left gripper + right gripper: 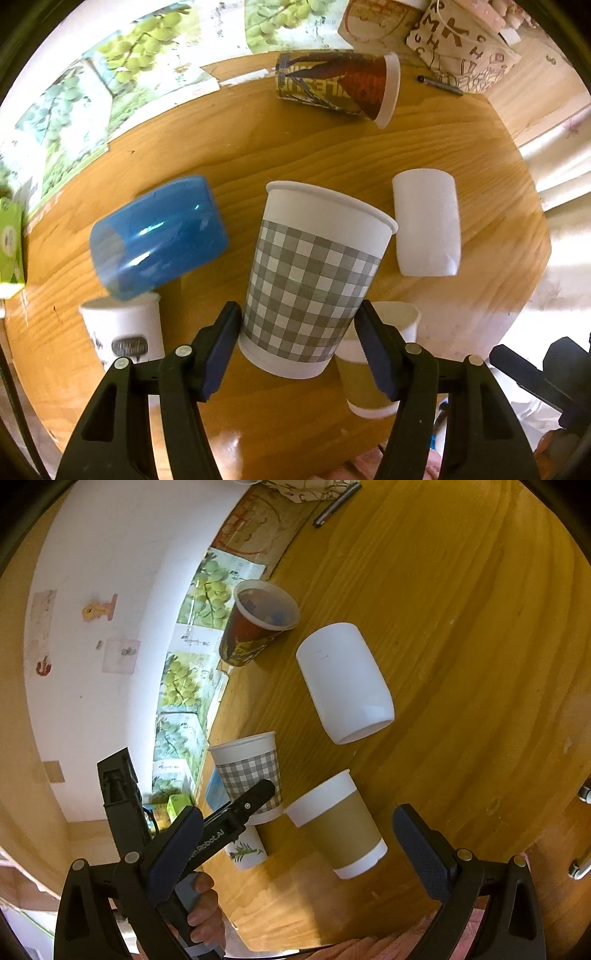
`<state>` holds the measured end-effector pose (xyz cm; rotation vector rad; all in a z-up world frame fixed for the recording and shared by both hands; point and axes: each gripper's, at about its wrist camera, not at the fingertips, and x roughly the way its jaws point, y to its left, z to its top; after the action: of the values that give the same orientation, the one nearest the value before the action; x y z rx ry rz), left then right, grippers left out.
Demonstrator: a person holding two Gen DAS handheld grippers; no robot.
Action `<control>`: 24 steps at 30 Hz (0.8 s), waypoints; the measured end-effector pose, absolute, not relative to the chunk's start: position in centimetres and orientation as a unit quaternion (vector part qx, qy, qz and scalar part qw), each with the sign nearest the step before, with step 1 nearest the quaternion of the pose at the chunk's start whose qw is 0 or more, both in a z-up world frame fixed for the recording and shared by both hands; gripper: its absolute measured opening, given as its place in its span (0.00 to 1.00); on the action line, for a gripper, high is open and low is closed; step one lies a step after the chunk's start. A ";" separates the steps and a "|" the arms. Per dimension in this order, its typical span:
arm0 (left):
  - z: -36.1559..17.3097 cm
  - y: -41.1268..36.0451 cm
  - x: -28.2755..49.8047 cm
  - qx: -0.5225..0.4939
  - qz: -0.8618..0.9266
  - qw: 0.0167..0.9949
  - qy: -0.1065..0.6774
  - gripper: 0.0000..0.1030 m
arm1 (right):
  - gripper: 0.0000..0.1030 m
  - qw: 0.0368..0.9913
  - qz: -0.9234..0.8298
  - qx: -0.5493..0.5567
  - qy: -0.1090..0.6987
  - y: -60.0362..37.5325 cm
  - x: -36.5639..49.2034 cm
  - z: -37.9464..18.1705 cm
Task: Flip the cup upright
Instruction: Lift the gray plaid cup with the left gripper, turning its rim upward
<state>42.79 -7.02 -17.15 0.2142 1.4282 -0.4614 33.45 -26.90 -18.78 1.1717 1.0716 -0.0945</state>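
Note:
My left gripper (297,334) is shut on the grey-checked paper cup (314,269) near its base and holds it mouth up, slightly tilted. The same cup (251,775) shows in the right wrist view with the left gripper's finger across it. A brown-sleeved paper cup (338,827) stands just right of it, partly hidden in the left wrist view (365,391). My right gripper (299,843) is open and empty, just in front of the brown-sleeved cup.
On the round wooden table (295,147) stand a blue cup (159,236), a plain white cup (426,221), a printed white cup (123,334) and a red patterned cup (340,86). A pen (439,85) and a lettered bag (465,44) lie at the far edge.

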 end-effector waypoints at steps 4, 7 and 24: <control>-15.7 -5.3 41.2 0.074 -0.197 0.735 0.645 0.65 | 1.00 0.707 -0.030 0.517 0.482 -26.9 32.8 -18.0; -15.3 -6.2 39.9 0.056 -0.186 0.740 0.643 0.65 | 1.00 0.713 -0.019 0.509 0.483 -26.9 32.2 -17.4; -14.2 -3.1 32.7 -0.048 -0.129 0.751 0.646 0.65 | 1.00 0.716 0.045 0.464 0.520 -26.3 29.6 -16.3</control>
<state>32.73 -3.09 -14.16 -0.1038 1.4100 -0.2818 29.63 -26.28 -16.29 1.0263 1.1511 0.1003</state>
